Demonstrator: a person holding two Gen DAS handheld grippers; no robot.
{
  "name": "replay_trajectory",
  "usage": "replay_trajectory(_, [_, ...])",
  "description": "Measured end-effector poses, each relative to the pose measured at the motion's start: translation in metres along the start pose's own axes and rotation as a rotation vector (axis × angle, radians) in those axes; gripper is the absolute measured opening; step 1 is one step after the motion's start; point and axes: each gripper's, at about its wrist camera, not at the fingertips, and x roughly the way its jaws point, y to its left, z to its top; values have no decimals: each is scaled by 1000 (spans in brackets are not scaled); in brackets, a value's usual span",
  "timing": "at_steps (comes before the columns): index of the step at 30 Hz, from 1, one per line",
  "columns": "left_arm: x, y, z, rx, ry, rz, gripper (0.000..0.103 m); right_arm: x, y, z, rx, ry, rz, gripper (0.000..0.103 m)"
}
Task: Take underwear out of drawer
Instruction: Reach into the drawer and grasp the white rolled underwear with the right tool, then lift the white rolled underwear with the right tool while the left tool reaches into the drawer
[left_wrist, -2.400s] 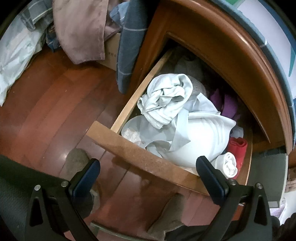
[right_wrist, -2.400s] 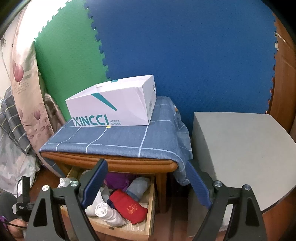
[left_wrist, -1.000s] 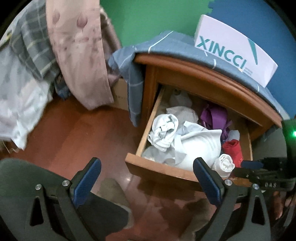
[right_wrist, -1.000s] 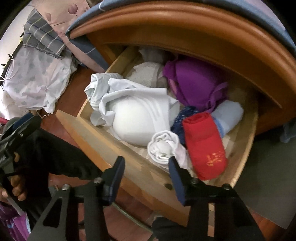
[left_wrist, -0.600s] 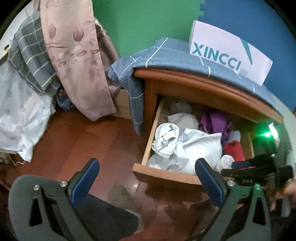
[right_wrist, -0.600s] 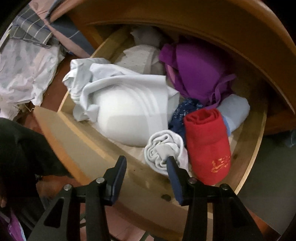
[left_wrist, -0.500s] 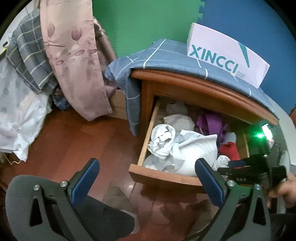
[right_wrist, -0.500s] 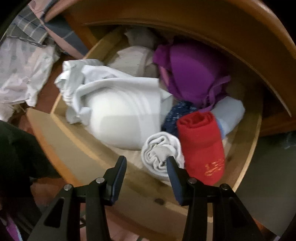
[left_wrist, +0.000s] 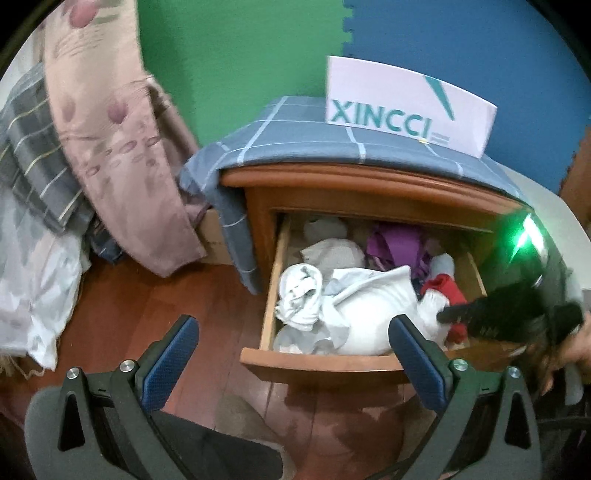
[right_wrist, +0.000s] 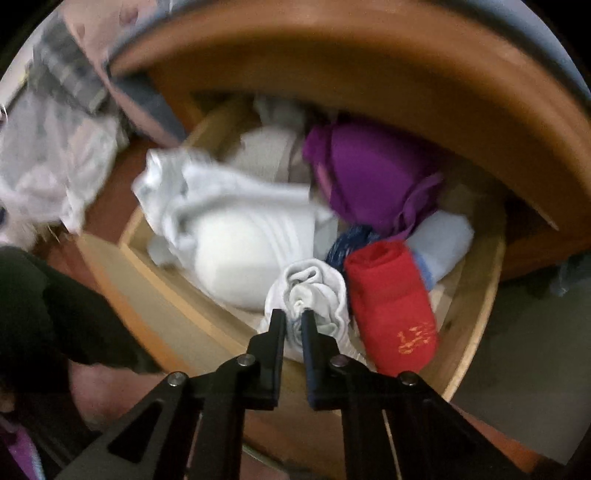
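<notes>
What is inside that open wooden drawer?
The drawer holds a white roll, red roll, purple cloth and a big pale bundle. Anything beneath them is hidden.

The rolled underwear (right_wrist: 317, 291) is pale grey-white. Beside it lies a red roll (right_wrist: 388, 302) with gold markings, then purple cloth (right_wrist: 369, 173). A blue cloth (left_wrist: 314, 144) with pale grid lines covers the orange-brown nightstand (left_wrist: 369, 192); the white box (left_wrist: 406, 103) bears teal lettering.
</notes>
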Motion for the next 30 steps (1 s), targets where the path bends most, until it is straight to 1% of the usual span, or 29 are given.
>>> replay_trajectory(2, [1,-8,6,62,4,-24,102,-23,-6,-3,35,-49,52,8])
replay_trajectory(4, [2,-19,15,153,-3,-58,102,-42,-10,-11,65,-96,92,8])
replay_trajectory(6, [2,-29,24,255,-22,-114,102,-61,-13,-18,84,-139,133,8])
replay_trajectory(9, [11,-38,36,360,-38,-136,102,-83,-21,-26,115,-189,166,8])
replay_trajectory(10, [18,-42,41,395,-15,-166,102,-90,-23,-29,122,-205,172,8])
replay_trajectory(12, [32,-47,48,433,38,-218,102,-99,-28,-34,136,-232,172,8])
replay_trajectory(14, [47,-53,53,473,79,-240,102,-102,-35,-38,151,-251,182,8])
replay_trajectory(16, [60,-64,52,534,106,-244,102,-105,-40,-39,163,-270,198,8])
replay_trajectory(18, [77,-77,49,607,147,-219,102,-106,-42,-41,165,-286,211,8])
replay_trajectory(20, [89,-87,45,673,169,-203,102,-109,-44,-43,166,-301,227,8])
replay_trajectory(21, [97,-94,41,724,184,-202,102,-110,-45,-43,167,-306,234,8])
replay_trajectory(23, [109,-102,37,787,214,-208,102,-113,-47,-44,171,-318,248,8])
replay_trajectory(27, [133,-114,34,900,241,-183,102,-117,-52,-46,187,-338,271,8])
replay_trajectory(30, [148,-116,36,963,231,-162,102,-118,-56,-47,198,-344,288,8])
